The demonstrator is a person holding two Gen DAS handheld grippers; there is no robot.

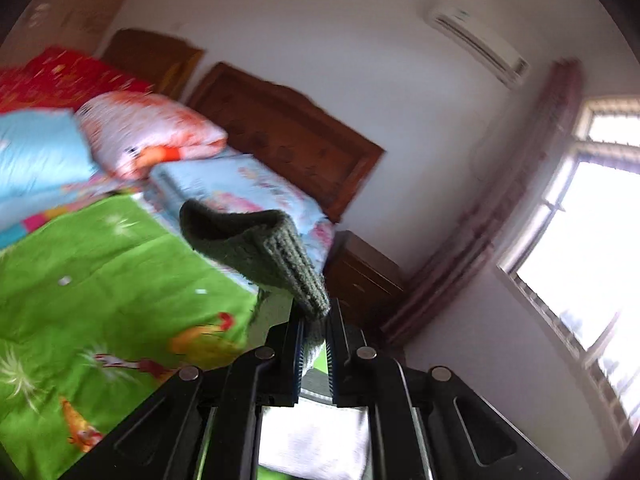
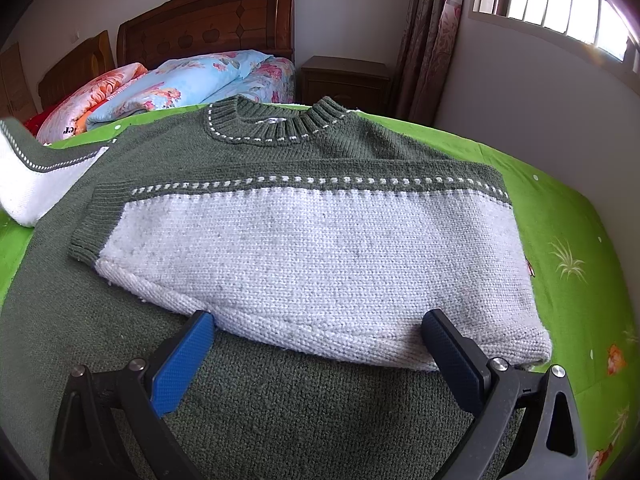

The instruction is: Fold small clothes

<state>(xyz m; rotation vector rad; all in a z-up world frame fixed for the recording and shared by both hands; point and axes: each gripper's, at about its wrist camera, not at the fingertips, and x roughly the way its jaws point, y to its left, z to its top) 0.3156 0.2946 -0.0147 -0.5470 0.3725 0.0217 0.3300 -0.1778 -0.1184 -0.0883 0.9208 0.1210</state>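
Note:
A small green and white knitted sweater [image 2: 320, 240] lies on the green bedspread [image 2: 568, 216], collar at the far side. One sleeve [image 2: 312, 256] is folded across the body. My right gripper [image 2: 320, 334] is open, its blue pads either side of that sleeve's lower edge, low over the sweater. The other sleeve [image 2: 36, 176] is lifted at the left. In the left wrist view my left gripper [image 1: 314, 320] is shut on that sleeve's green ribbed cuff [image 1: 260, 248] and holds it up above the bed.
Folded quilts and pillows [image 2: 172, 84] are piled at the head of the bed by the wooden headboard [image 2: 208, 20]. A nightstand [image 2: 344, 80], curtain and window [image 2: 560, 4] stand on the right. The wall runs close along the bed's right edge.

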